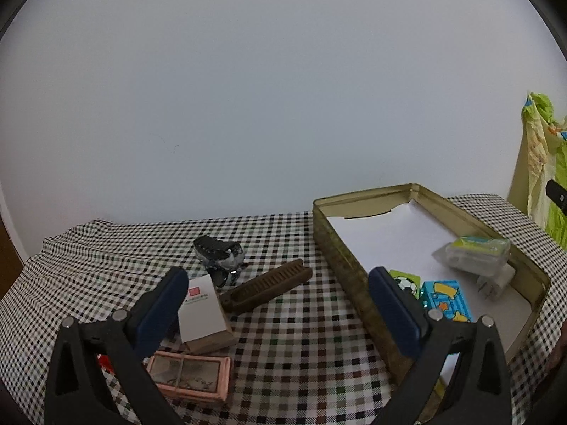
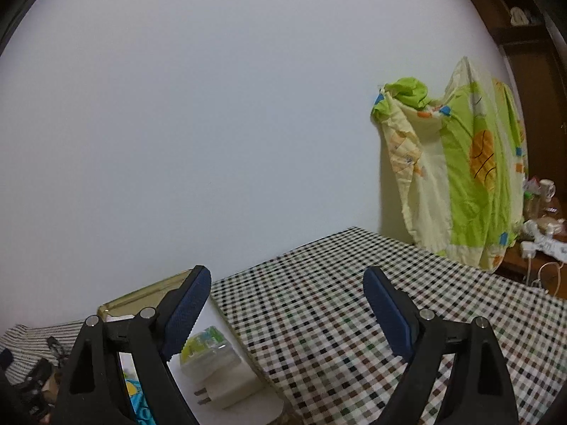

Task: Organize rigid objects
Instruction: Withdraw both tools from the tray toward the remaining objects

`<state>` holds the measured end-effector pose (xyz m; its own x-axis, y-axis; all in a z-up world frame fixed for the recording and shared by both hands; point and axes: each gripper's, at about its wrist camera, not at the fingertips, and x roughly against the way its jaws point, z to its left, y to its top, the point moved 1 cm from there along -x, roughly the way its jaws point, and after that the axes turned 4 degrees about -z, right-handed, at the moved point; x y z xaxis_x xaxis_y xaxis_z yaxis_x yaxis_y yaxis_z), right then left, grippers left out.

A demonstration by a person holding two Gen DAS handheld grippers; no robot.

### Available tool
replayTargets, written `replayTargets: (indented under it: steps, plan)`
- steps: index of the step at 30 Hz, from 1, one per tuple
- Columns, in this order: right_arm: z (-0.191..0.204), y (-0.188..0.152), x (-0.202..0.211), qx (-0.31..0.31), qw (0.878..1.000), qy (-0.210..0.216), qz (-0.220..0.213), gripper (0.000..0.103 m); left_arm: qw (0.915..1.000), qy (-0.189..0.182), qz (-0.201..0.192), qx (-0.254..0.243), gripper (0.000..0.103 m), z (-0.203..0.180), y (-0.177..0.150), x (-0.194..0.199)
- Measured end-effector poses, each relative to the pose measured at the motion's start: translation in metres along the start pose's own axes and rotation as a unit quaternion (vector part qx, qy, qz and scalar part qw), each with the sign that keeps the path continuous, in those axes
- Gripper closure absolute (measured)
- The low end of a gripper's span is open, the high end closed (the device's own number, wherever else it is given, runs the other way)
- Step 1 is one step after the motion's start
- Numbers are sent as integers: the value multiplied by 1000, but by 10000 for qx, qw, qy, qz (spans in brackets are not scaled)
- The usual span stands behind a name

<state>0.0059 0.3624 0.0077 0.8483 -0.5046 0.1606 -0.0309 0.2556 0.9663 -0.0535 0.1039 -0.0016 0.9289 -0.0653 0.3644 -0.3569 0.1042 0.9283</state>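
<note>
Nearest in the left wrist view, the left gripper point(image 1: 280, 304) stands with its blue-padded jaws spread wide and nothing between them but tablecloth. Just under its left finger lies a flat pink-edged card packet point(image 1: 189, 377) bound with a band. Beside that sits a small white box with a red square mark point(image 1: 202, 306), resting on a tan block and touching the left pad's inner side as seen here.

Beyond the box, a brown ribbed wooden comb point(image 1: 265, 287) lies diagonally on the black-and-white checked tablecloth point(image 1: 283, 347). Farther back is a dark grey toy vehicle point(image 1: 219, 255), shape unclear.

Right of these stands an open rectangular gold metal tin point(image 1: 340, 262), lined with white paper. Inside it: a green football-print card point(image 1: 405, 281), a blue and yellow carton point(image 1: 448, 299), a white plug adapter point(image 1: 496, 281), and a clear plastic packet with green-yellow print point(image 1: 476, 253) toward the far wall.

In the right wrist view, the right gripper point(image 2: 287, 304) is likewise wide open and holds nothing, its left finger over the tin's edge, its right over bare cloth. Same adapter and packet lie below its left finger.

Farthest back, a green and cream patterned cloth point(image 2: 460, 177) hangs against the pale wall point(image 2: 212, 106).
</note>
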Motion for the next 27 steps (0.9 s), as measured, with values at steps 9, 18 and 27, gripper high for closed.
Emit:
replayTargets:
  steps: [9,18,27]
  plan:
    - [10,-5,14,187,9998,-67,-63,14,9999,-112,82,10,0,6,-2,2]
    - [14,-10,31,150,9998,42,80,14,9994,-187,237,185,0,20,-7,2]
    - [24,-15,55,186,9997,139,27,14,9994,-170,248,174,0,35,-10,5]
